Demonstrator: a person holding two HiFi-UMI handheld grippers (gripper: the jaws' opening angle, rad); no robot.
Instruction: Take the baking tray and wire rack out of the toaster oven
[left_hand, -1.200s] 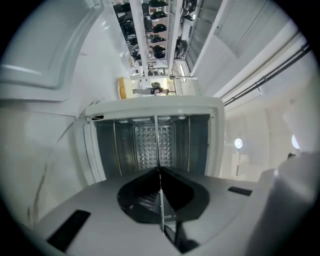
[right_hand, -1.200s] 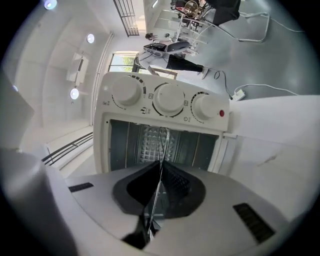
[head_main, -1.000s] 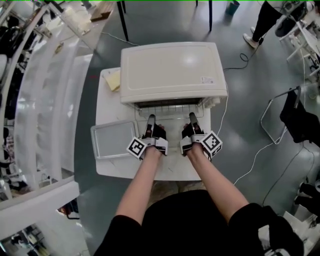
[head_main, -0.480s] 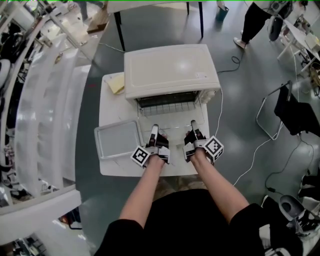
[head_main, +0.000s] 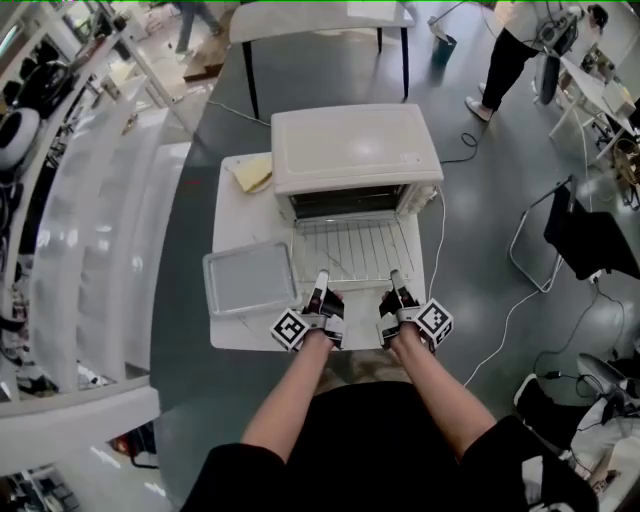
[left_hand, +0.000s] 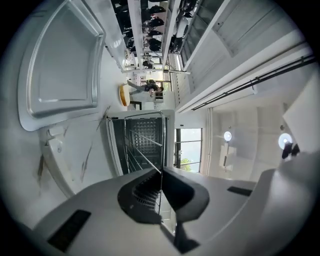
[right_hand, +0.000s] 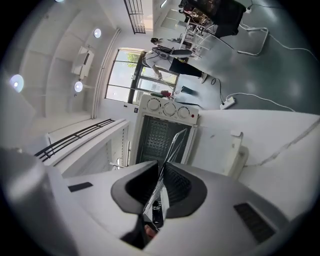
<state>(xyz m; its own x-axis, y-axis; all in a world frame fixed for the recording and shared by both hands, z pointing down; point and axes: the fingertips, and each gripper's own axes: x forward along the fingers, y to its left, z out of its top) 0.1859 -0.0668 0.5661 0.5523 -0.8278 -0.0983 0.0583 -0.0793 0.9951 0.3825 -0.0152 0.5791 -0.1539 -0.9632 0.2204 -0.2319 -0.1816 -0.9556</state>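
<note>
The white toaster oven (head_main: 355, 150) stands at the back of the white table (head_main: 240, 335) with its front open. The wire rack (head_main: 355, 250) is drawn out in front of it, level above the table. My left gripper (head_main: 320, 283) is shut on the rack's near edge at the left, my right gripper (head_main: 397, 280) at the right. In the left gripper view the rack (left_hand: 145, 157) runs edge-on between the jaws (left_hand: 161, 175). The right gripper's (right_hand: 160, 182) jaws have just been opening slightly, with the rack (right_hand: 172, 150) still between them. The baking tray (head_main: 250, 278) lies on the table left of the rack.
A yellowish cloth (head_main: 255, 172) lies behind the tray beside the oven. The oven's cable (head_main: 440, 225) hangs off the table's right side. A chair (head_main: 580, 235) stands to the right, white shelving (head_main: 90, 230) to the left, and a person (head_main: 510, 50) far back right.
Both grippers have drawn back toward the table's front edge, pulling the wire rack out of the oven. The baking tray has stayed where it was.
</note>
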